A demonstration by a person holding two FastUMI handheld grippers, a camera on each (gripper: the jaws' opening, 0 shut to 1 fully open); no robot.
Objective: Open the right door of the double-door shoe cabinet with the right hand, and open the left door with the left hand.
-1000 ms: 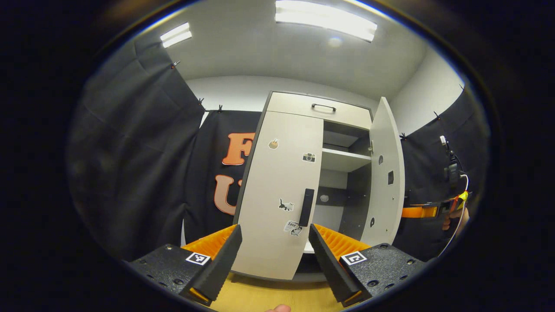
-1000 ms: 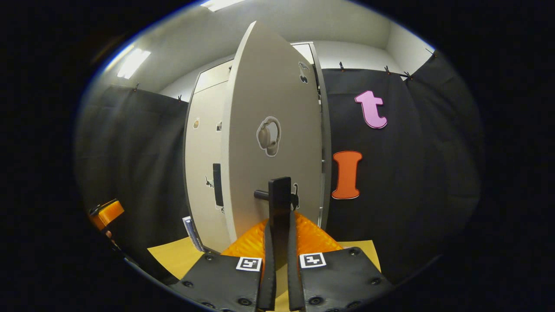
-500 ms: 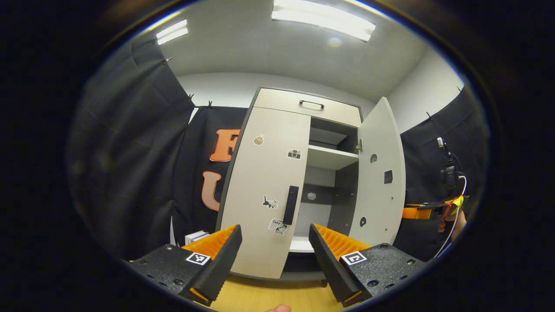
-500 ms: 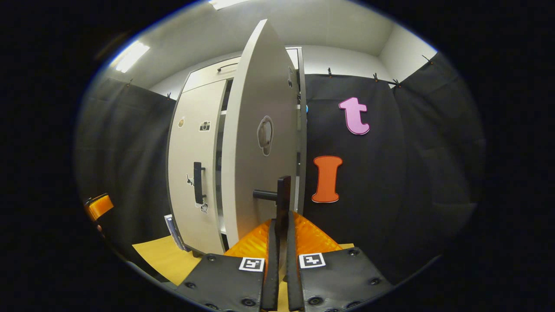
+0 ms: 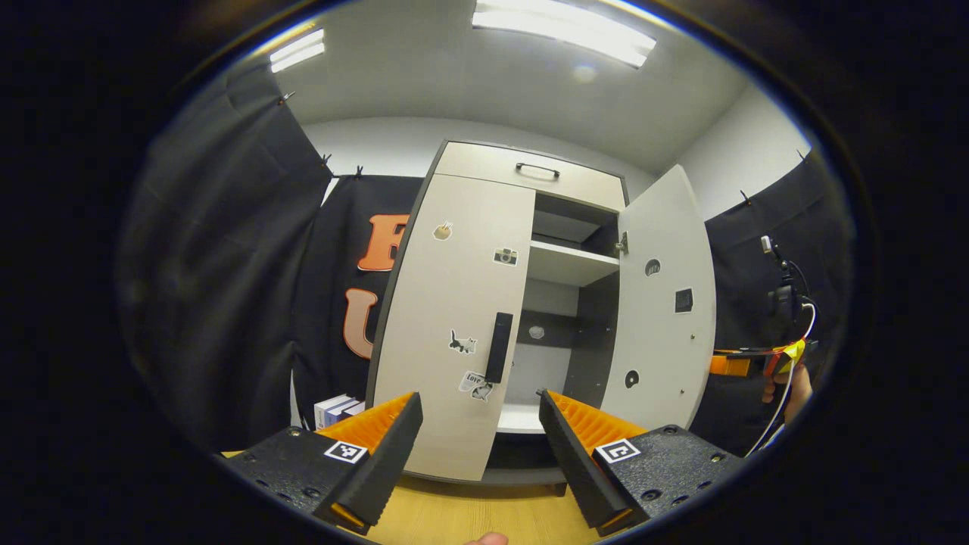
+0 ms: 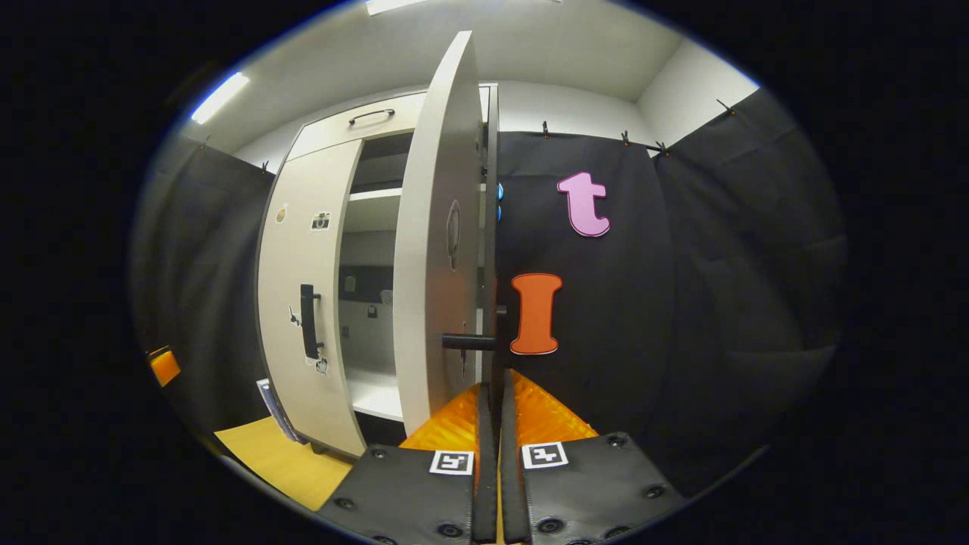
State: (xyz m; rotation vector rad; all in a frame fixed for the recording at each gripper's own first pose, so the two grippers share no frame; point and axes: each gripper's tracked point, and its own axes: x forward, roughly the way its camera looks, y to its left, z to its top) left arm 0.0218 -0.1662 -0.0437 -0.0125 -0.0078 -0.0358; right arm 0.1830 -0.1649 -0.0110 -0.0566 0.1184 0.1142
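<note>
Left gripper view. The booth wall of black cloth (image 5: 227,250) fills the left of the frame, clipped to a white room wall (image 5: 378,147) along its upper edge. Two ceiling lights (image 5: 564,30) run across the top. The shoe cabinet (image 5: 530,163) stands at centre on a yellow wood floor (image 5: 462,518). Its left door (image 5: 447,318) is closed flat and carries several small stickers and a vertical dark left handle (image 5: 498,347). A small stack of boxes (image 5: 333,409) sits on the floor just left of the cabinet base. The left gripper (image 5: 477,424) is open at the lower centre of the frame, its fingers spread wide, apart from the left door and holding nothing. To the right of centre the cabinet interior is exposed, with a white shelf (image 5: 568,265) in the upper part. The right door (image 5: 666,303) stands swung out. At the right edge of the frame a hand (image 5: 791,386) holds the right gripper (image 5: 738,363) at the outer side of that door.

Right gripper view. The left door (image 6: 299,295) appears in the left half of the frame, closed. The right door (image 6: 435,257) is seen nearly edge-on at centre. The right gripper (image 6: 492,393) is closed on the right handle (image 6: 496,356), a dark bar on the door's outer face, at lower centre. Black cloth occupies the right half of the frame.
</note>
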